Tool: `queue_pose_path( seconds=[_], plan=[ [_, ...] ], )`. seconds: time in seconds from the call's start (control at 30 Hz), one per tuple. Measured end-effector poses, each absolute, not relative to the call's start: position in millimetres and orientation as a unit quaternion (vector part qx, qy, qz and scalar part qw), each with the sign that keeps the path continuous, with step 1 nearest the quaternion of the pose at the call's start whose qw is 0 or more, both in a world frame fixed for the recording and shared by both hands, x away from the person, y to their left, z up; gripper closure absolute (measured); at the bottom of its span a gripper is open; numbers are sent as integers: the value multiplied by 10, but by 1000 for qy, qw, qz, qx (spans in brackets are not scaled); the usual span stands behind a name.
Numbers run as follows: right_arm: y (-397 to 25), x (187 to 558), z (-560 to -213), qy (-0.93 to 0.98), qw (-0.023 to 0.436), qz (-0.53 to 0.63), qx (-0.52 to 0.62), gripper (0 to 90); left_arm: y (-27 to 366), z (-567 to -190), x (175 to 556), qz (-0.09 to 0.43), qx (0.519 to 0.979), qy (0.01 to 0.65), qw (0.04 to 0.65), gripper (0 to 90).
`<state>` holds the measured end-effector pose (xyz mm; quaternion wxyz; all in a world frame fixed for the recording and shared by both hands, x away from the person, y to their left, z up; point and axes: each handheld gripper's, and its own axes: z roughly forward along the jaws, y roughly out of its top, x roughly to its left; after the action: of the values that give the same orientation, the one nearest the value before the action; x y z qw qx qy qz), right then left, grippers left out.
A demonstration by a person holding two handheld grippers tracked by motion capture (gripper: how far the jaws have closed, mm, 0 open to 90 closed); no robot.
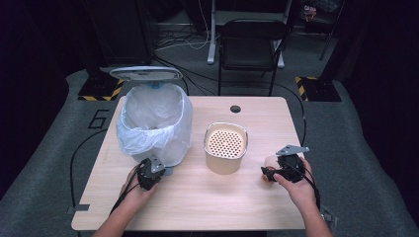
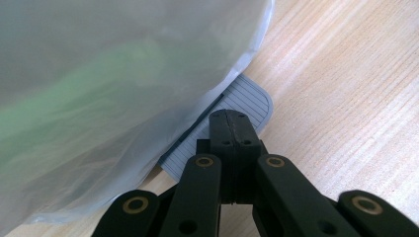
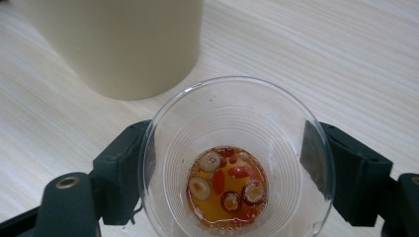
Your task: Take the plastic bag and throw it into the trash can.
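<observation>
Nearest the camera, my two hands come in from the near edge of the pale wooden table (image 1: 197,207), each holding a black two-jaw gripper.

Largest on the table is the pedal bin lined with a translucent white plastic bag (image 1: 154,126), far left, its round grey lid (image 1: 146,73) standing open. To its right, at the middle of the table, sits a cream, rounded-square container with a perforated strainer insert (image 1: 226,146). Smallest is the clear plastic cup (image 3: 236,160) at the near right, holding a little amber liquid with red berries and sliced dried fruit at the bottom.

My left gripper (image 2: 228,121) has its jaws pressed together with nothing between them, tips resting on the ribbed grey foot pedal (image 2: 247,98) at the bin's base. I judge this is what holds the lid up, so I should keep steady downward pressure there.

My right gripper (image 3: 232,165) is narrowed around the cup, one jaw on each side of its wall, the cup upright just near-right of the strainer container.

To do this well, I would grip lightly so the thin cup does not buckle, lift it level, and tip slowly over the strainer so the solids are caught.
</observation>
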<state>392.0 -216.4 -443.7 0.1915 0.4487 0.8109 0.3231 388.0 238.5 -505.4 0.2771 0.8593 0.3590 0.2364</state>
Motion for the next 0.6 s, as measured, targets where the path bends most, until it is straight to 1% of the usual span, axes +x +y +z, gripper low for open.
queue_pose_path(
  seconds=[0.27,0.37,0.47,0.5,0.53,0.6],
  plan=[
    [-2292,3973,-4562,803,178,329,464,187,2386,-5052,3881,238,860,358,276,900],
    [-2293,3974,-4556,802,180,325,468,138,2389,-5046,3878,240,860,358,272,900],
    [-2292,3979,-4530,800,181,328,469,138,2390,-5046,3882,240,861,357,273,900],
    [-2306,3986,-4520,803,185,328,461,138,2384,-5055,3882,232,860,359,278,900],
    [-2295,3981,-4502,800,180,329,468,138,2383,-5056,3881,234,859,359,278,900],
    [-2305,3986,-4473,803,187,329,461,138,2385,-5052,3882,235,860,358,277,900]
  ],
)
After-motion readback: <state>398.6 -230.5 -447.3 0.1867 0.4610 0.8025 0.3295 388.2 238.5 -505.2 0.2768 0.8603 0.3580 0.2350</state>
